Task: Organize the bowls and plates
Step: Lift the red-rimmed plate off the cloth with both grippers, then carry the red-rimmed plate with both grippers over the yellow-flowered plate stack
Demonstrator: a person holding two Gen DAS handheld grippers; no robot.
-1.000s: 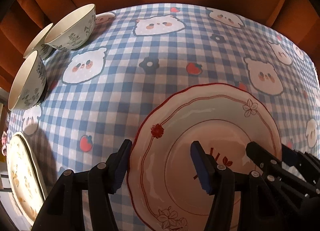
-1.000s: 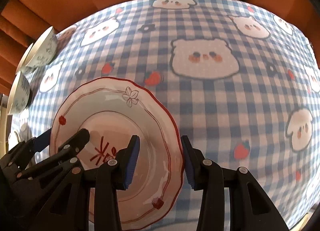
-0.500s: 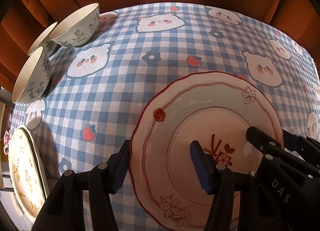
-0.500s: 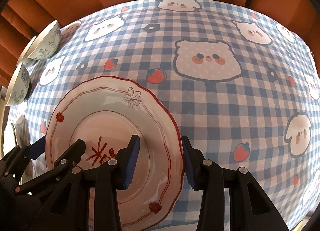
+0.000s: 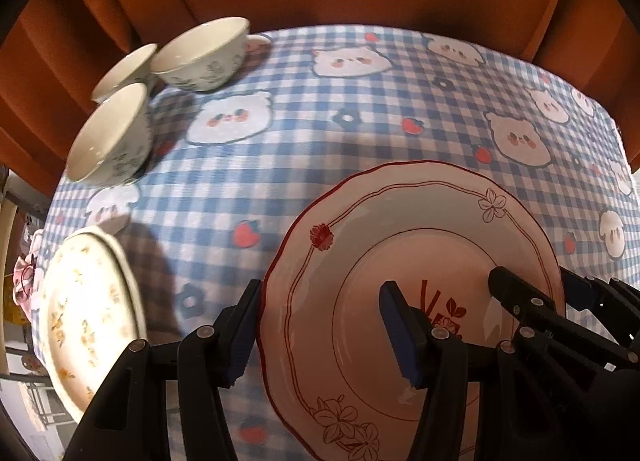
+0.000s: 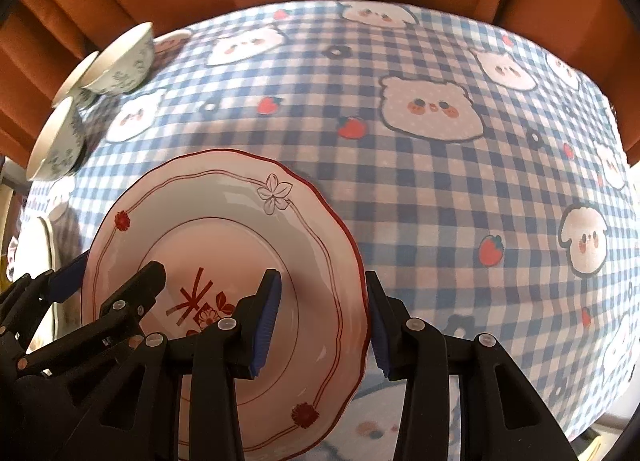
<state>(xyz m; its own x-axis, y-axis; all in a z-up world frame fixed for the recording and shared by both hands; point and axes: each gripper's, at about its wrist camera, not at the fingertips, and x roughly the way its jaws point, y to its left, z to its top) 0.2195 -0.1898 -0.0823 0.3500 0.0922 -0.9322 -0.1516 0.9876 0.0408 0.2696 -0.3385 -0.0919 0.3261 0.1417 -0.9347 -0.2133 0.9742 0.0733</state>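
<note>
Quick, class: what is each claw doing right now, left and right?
Left claw: open, straddling the left rim of the plate.
Right claw: open, straddling the plate's right rim.

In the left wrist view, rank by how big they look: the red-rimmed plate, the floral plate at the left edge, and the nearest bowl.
1. Red-rimmed plate, though it is closest to the camera.
2. Floral plate, partly cut off at the edge.
3. Nearest bowl.

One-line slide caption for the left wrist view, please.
Both grippers straddle opposite rims of the red-trimmed plate above the checked tablecloth, three bowls and floral plates at left.
</note>
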